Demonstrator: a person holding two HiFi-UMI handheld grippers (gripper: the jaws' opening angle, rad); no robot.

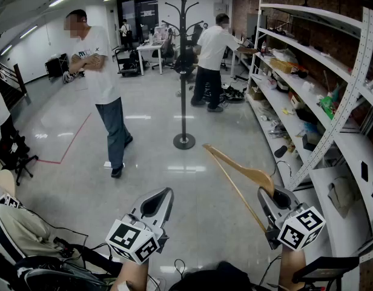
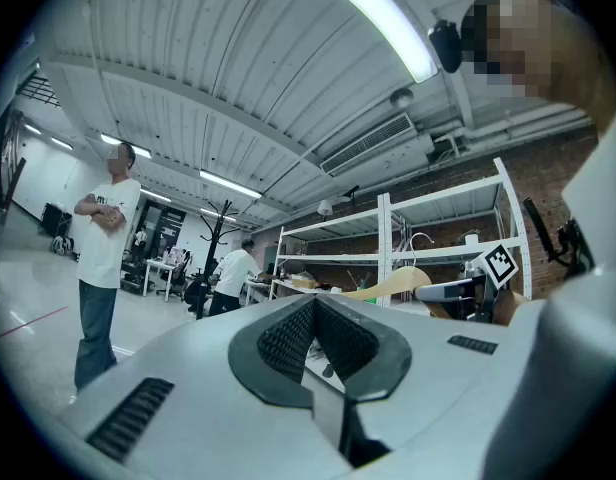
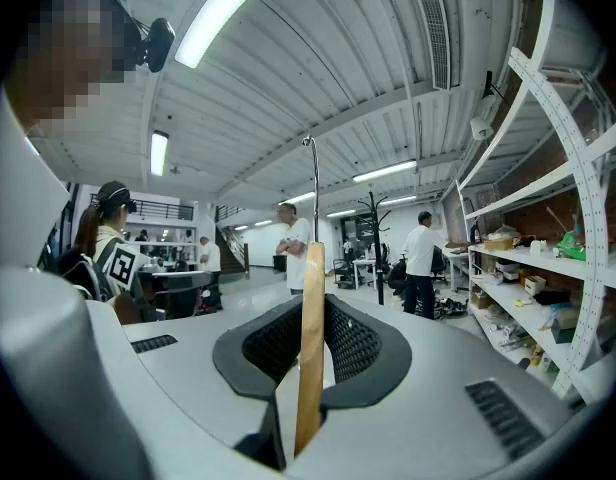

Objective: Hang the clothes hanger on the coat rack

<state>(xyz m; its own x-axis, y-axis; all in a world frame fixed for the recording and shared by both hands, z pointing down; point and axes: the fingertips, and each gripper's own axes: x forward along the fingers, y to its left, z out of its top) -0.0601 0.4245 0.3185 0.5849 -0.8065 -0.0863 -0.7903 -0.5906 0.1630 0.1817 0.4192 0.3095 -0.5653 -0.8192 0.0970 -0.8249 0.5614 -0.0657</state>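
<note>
Hand-held gripper [image 3: 308, 313] clamps hanger [image 3: 309, 388], hook [image 3: 315, 188] seemingly upward

Coat rack [image 1: 183, 71] is straight ahead of me, shelving [image 1: 350, 96] on my right. Hanger [image 1: 250, 173] sits in my right gripper [image 1: 270, 197], 1 person [image 1: 102, 77] left of the rack.

Left claw [image 1: 167, 193] closed, empty; right claw [image 1: 263, 194] clamped on hanger [image 1: 250, 173].

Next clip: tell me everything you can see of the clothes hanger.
The clothes hanger is pale wood with a curved shoulder and a straight lower bar; a thin metal hook rises from it in the right gripper view. The right gripper is shut on the wood, holding it tilted in the air. Nothing else touches it, and the coat rack stands well beyond it.
</note>
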